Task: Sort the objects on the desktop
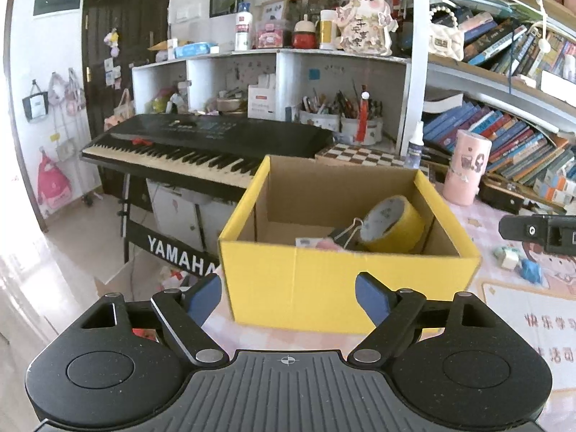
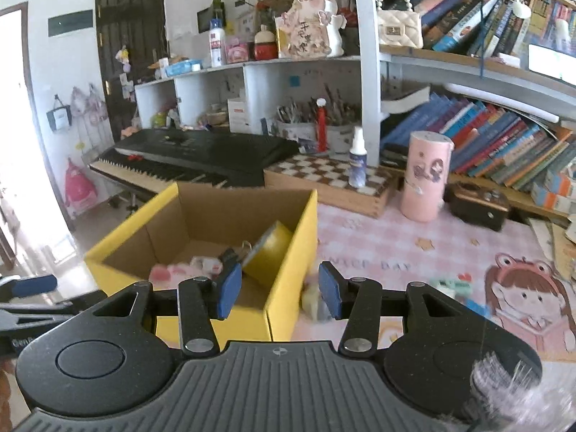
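A yellow cardboard box (image 1: 324, 288) stands open on the pink desk mat; it also shows in the right wrist view (image 2: 284, 277). Inside lie a yellow tape roll (image 1: 392, 225), a black binder clip (image 1: 347, 234) and a pink item (image 2: 169, 273). My left gripper (image 1: 288, 297) is open and empty in front of the box's near wall. My right gripper (image 2: 279, 288) is open and empty, above the box's right corner. A pale yellow eraser (image 2: 311, 300) lies beside the box by the right fingertip. A green-white item (image 1: 508, 256) and a blue item (image 1: 531, 270) lie on the mat.
A pink cylinder (image 2: 426, 176), a spray bottle (image 2: 357, 158), a checkered board box (image 2: 331, 180) and a dark radio (image 2: 478, 205) stand behind on the desk. Bookshelves rise behind them. A Yamaha keyboard (image 1: 201, 147) stands left of the desk.
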`<state>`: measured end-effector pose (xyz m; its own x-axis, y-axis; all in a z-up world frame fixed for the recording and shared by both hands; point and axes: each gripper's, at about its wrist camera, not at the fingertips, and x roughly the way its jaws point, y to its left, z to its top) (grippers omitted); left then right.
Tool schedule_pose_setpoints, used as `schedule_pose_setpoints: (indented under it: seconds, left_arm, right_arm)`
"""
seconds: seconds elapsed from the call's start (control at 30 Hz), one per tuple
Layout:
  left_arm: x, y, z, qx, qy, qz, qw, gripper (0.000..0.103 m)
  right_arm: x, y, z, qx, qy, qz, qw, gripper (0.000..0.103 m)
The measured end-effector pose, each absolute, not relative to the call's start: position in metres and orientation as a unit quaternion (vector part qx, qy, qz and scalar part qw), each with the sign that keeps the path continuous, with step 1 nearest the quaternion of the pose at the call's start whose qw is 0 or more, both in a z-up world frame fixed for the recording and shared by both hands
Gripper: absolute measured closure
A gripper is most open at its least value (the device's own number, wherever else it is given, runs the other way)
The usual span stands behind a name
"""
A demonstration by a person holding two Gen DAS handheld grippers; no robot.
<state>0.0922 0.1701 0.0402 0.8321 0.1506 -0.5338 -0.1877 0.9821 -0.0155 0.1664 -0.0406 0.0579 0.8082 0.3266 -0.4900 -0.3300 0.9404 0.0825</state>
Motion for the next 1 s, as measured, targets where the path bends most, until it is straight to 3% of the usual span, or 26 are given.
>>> schedule_pose_setpoints:
  seconds: [1.0]
  left_arm:
    - [-0.007, 0.145, 0.009, -0.006, 0.319, 0.056, 0.946, 0.017]
  right_arm:
    - [0.017, -0.016, 0.002, -0.032, 0.288, 0.139, 0.947, 0.042]
